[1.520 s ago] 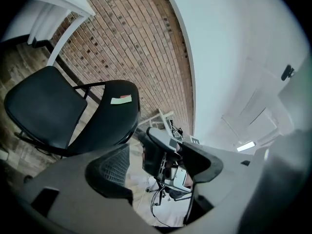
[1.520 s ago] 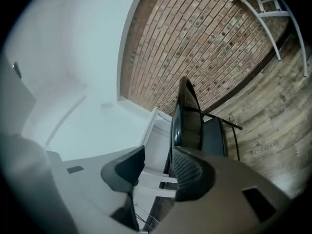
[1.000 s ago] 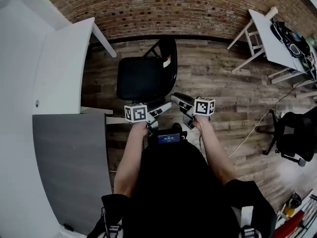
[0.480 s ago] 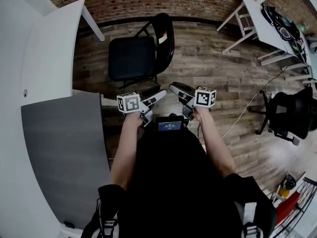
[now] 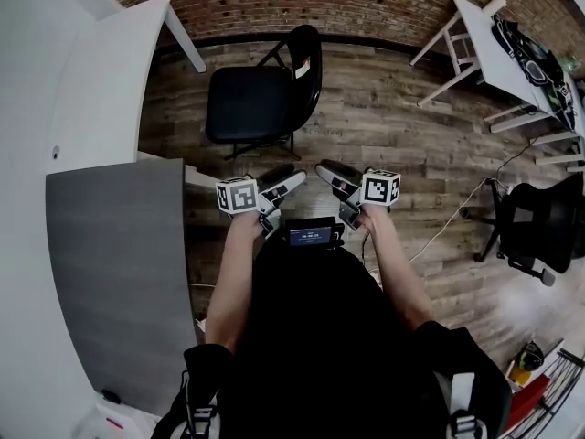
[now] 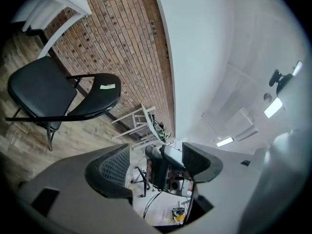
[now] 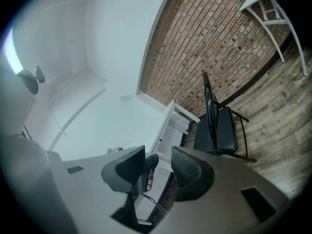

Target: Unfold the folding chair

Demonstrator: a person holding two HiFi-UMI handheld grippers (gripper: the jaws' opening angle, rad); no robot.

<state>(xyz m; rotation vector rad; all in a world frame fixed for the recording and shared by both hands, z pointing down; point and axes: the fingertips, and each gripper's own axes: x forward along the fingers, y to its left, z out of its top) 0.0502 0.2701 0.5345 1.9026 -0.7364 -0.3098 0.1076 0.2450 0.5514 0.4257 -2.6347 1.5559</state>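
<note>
Your folding chair [image 5: 249,106] stands opened out on the wooden floor [image 5: 393,117] ahead of you, its backrest toward the brick wall [image 5: 320,7], well apart from both grippers. Your forearms reach forward with elbows bent. The left gripper [image 5: 289,179] and right gripper [image 5: 326,168] sit near each other, tips angled inward. Both pairs of jaws are spread, pinching nothing.

Red brick wall [image 5: 302,3] at far side, wood plank floor [image 5: 393,126]. White table [image 5: 101,90] and grey top [image 5: 114,273] at left. Second white table [image 5: 489,48], cluttered, at right, with a black office chair [image 5: 535,222] near it. White cable [image 5: 448,225] on floor. Ceiling lights [image 6: 274,107] lit.
</note>
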